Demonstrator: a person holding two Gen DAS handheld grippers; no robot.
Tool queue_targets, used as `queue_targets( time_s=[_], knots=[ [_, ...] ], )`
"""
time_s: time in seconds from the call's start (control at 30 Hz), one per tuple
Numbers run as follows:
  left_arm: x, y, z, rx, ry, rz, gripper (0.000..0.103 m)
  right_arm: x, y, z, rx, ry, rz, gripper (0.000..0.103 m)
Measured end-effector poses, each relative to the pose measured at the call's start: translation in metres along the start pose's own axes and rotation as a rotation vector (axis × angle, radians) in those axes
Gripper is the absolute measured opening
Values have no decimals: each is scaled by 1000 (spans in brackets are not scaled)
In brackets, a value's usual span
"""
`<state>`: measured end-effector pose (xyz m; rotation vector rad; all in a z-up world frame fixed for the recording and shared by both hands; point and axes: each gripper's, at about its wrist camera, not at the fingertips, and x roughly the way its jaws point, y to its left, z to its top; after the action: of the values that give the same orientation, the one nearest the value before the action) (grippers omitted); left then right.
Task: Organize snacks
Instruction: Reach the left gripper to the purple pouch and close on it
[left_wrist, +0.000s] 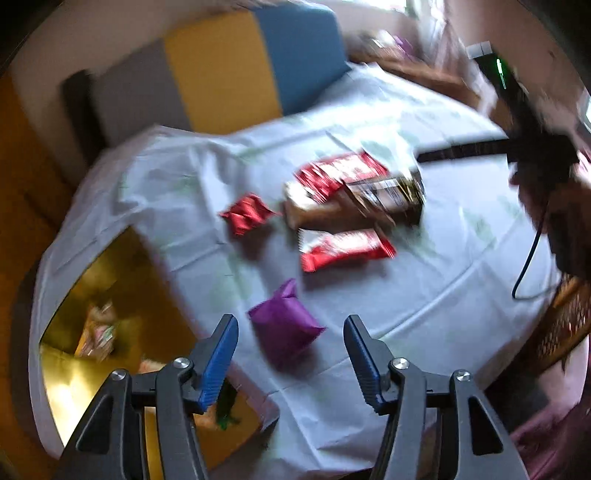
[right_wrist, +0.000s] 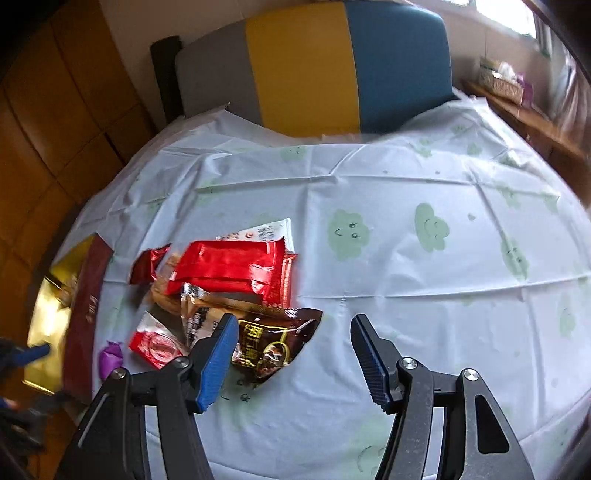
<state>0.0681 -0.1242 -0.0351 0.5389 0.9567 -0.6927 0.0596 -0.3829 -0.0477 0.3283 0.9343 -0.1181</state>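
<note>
Both tongs stood wide and held nothing: your left tongs (left_wrist: 291, 354) hung with the purple packet (left_wrist: 284, 325) lying on the cloth between its blue pads, apparently untouched, while your right tongs (right_wrist: 291, 354) hovered over the near edge of the snack heap, its left pad in front of the dark brown pouch (right_wrist: 273, 343) and bare tablecloth (right_wrist: 424, 280) under the rest of the gap. Neither pair of jaws pressed on anything. The snacks lay bunched near the middle of the table, probably waiting to be sorted, and the gold box (left_wrist: 107, 295) sat at the table's left side, a likely place for them since packets already showed inside it. Your left camera, blurred, gave the clearest look into that box and showed the purple packet well apart from the heap; it also caught the small red packet (left_wrist: 245, 214), the red bar (left_wrist: 343, 247) in front of the pile, and your right tongs reaching in from the far side. Your right camera, sharper, showed the big red wrapper (right_wrist: 236, 269) lying on top of the heap, the printing on the brown pouch, the box's dark red lid (right_wrist: 86, 314) and the cloth's green cloud faces, but only a sliver of the purple packet at lower left.
</note>
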Motion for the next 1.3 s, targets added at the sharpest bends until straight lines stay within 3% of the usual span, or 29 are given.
queue_targets(
  time_s=[0.23, 0.37, 0.5, 0.53, 0.6, 0.77, 0.93, 1.0, 1.07, 1.2, 1.3],
  knots=[
    [53, 4, 18, -4, 176, -43, 60, -6, 12, 1, -21, -18, 53, 72],
    [69, 5, 19, -24, 239, -51, 56, -9, 12, 2, -1, -20, 86, 74],
    [67, -1, 21, -9, 199, -14, 34, -12, 16, 3, -15, -33, 89, 74],
    [64, -2, 21, -20, 172, -33, 34, -12, 17, 3, -22, -36, 87, 74],
    [53, -12, 21, -31, 112, -120, 22, -13, 19, 2, -33, -36, 90, 74],
    [42, -30, 8, -83, 36, -222, 25, -8, 21, -1, -46, -15, 84, 74],
    [20, -12, -7, -126, -3, -197, 38, -4, 22, -3, -53, -3, 83, 74],
    [16, -5, -9, -111, 14, -176, 53, -4, 23, -4, -55, 1, 83, 74],
    [14, 1, -11, -110, 25, -152, 60, -3, 25, -5, -59, 4, 83, 74],
    [21, -2, -13, -113, 58, -141, 60, -2, 26, -7, -62, 9, 84, 74],
    [32, -17, -10, -49, 73, -126, 60, -1, 26, -7, -59, 18, 86, 75]
  ],
)
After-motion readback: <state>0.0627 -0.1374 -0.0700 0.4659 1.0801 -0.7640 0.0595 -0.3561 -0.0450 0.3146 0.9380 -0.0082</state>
